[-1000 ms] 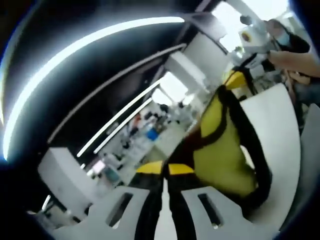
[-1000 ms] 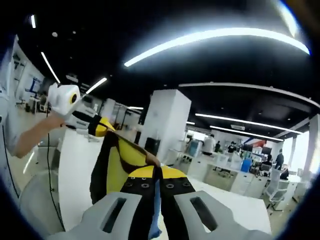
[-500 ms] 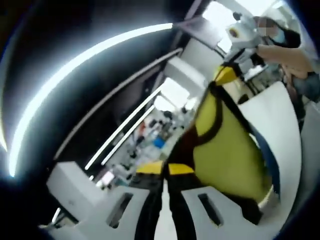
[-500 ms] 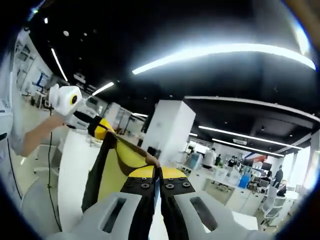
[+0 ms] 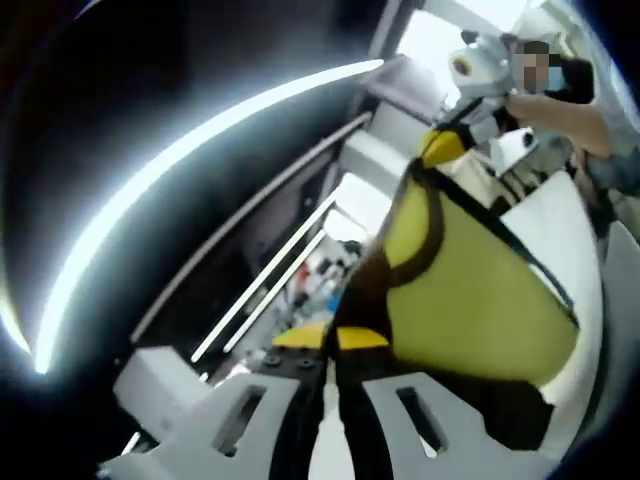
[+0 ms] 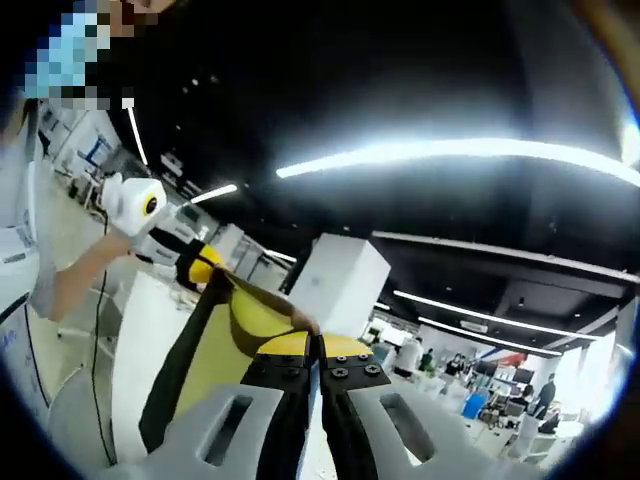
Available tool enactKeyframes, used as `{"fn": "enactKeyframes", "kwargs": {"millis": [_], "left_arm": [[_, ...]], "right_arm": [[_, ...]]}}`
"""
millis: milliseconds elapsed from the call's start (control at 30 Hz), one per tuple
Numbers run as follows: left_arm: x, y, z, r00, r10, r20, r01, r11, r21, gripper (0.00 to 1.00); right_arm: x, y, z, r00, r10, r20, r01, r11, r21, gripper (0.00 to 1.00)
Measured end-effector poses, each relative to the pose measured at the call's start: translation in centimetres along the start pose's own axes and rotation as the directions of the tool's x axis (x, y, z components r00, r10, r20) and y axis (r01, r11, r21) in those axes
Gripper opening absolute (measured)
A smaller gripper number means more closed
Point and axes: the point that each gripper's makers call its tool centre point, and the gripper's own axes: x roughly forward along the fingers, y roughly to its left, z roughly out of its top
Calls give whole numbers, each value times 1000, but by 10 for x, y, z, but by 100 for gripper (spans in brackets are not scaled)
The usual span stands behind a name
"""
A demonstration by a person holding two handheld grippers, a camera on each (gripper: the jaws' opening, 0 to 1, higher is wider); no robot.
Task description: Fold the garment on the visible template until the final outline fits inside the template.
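Clearly you had the garment (image 5: 470, 310) off the surface and stretched between your two hands: in the left gripper view it ran from the bottom centre of the frame up to the upper right, a yellow panel edged in black. Your left gripper (image 5: 330, 345) had its jaws closed on one black-trimmed corner, with cloth pinched between the yellow tips. Your right gripper (image 6: 312, 350) was closed the same way on the opposite corner at the bottom centre of the right gripper view, where the left one showed at the middle left, clamped on the far end.

The cloth looked thin, soft and light; it sagged into a shallow curve between the two holds instead of keeping a line, so it would likely drape and crease wherever you let it slack. The black binding seemed the firmer part and the sensible place to grip. White surface (image 5: 555, 225) lay behind the cloth at the right of the frame; I could not tell where the template sat.
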Motion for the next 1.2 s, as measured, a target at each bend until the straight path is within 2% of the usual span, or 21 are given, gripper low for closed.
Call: {"fn": "enactKeyframes", "kwargs": {"millis": [67, 167, 367, 467, 533, 600, 733, 867, 1000, 1200], "left_arm": [[-6, -1, 3, 1000, 1, -4, -1, 1000, 2, 0], [-14, -5, 3, 1000, -7, -13, 7, 1000, -5, 0], [-30, -26, -1, 997, -70, -38, 68, 997, -47, 0], [-32, -41, -10, 992, -108, -69, 103, 992, -71, 0], [-31, -53, -17, 985, -141, -95, 133, 987, -88, 0], [-29, -71, -30, 972, -192, -132, 179, 978, -107, 0], [-24, -96, -49, 950, -261, -171, 237, 960, -147, 0], [-18, -108, -66, 935, -295, -195, 259, 947, -190, 0], [-11, -125, -85, 912, -345, -222, 296, 928, -225, 0], [0, -138, -108, 894, -383, -232, 312, 905, -290, 0]], "right_arm": [[-3, 4, 5, 1000, 9, 4, -9, 1000, 7, 2], [-7, 11, 2, 1000, 19, -13, -19, 1000, 3, 2], [-21, 32, -13, 996, 51, -74, -49, 998, 30, 2], [-28, 42, -28, 992, 63, -111, -57, 997, 60, 2], [-31, 46, -39, 988, 71, -137, -59, 994, 87, 2], [-36, 52, -57, 982, 75, -176, -55, 992, 117, 2], [-43, 61, -82, 971, 89, -222, -50, 983, 175, 2], [-44, 67, -108, 958, 104, -268, -49, 978, 204, 2], [-43, 73, -132, 943, 119, -311, -50, 974, 220, 2], [-39, 74, -157, 928, 133, -348, -47, 969, 243, 2]]}}
